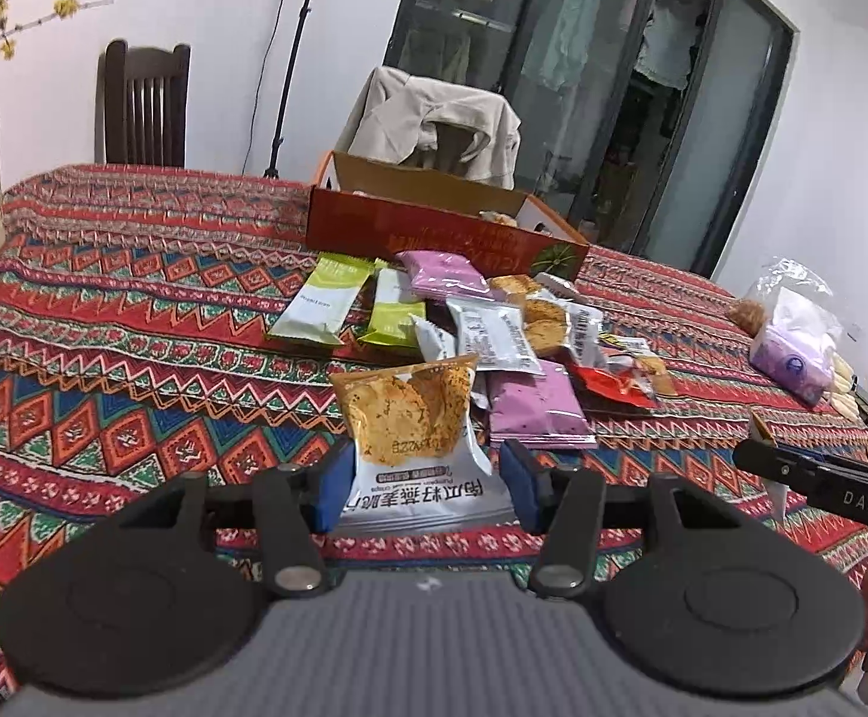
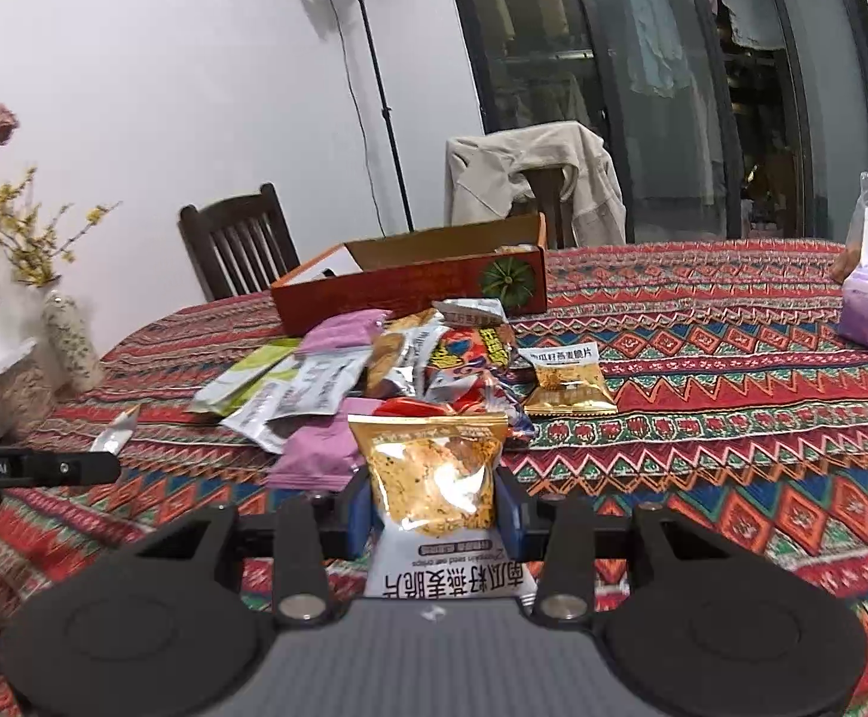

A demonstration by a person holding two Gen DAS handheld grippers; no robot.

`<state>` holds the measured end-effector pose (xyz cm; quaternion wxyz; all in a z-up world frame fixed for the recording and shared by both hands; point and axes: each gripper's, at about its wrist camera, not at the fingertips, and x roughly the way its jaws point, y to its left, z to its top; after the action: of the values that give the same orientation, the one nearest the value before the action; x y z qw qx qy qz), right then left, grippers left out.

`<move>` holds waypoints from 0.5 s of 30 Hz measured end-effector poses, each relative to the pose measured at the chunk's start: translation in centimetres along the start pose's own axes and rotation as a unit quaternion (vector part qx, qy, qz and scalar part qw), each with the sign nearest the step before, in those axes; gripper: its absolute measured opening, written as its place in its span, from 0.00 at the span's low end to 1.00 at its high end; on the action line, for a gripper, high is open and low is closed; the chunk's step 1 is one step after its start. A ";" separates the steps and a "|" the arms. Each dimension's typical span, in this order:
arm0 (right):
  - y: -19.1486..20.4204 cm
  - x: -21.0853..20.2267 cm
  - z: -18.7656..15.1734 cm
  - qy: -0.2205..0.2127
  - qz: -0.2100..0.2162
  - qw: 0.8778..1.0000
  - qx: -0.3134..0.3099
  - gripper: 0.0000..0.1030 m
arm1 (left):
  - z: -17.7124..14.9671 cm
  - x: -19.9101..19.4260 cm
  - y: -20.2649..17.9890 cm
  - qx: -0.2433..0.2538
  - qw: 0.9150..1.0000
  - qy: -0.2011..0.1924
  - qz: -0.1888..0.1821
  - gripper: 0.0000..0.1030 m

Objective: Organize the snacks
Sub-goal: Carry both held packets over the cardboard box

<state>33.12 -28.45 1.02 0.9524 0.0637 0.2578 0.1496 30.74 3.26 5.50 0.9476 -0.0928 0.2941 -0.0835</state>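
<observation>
Two chairs (image 2: 237, 245) behind patterned tablecloth (image 2: 733, 394)

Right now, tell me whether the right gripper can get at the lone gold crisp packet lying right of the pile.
Probably not yet. The right gripper is already shut on a crisp packet, so its jaws are occupied. The way itself looks free: the lone gold packet lies apart from the snack pile on bare tablecloth.

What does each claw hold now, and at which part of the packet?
Each holds an oat crisp packet by its white end. Left claw: packet. Right claw: packet. The clear window ends point away.
</observation>
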 end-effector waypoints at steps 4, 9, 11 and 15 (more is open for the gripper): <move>0.1 -1.6 -0.1 -0.012 0.000 1.000 0.006 0.39 | -0.2 -1.2 -0.8 0.004 1.000 -0.010 -0.005 0.52; 0.6 -3.2 1.2 -0.030 0.008 0.999 -0.013 0.39 | 1.7 -2.4 -1.5 0.031 0.999 -0.038 -0.009 0.52; 0.8 -3.5 2.4 -0.037 0.019 0.999 -0.020 0.39 | 3.5 -2.6 -1.5 0.039 0.998 -0.048 -0.026 0.52; 0.9 -3.3 5.9 -0.050 0.043 0.997 -0.041 0.39 | 9.0 -1.6 -0.7 0.058 0.994 -0.063 -0.063 0.52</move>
<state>33.17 -28.89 7.88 0.9586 0.0436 0.2004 0.1974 34.58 4.02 13.81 0.9608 -0.0609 0.2225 -0.1535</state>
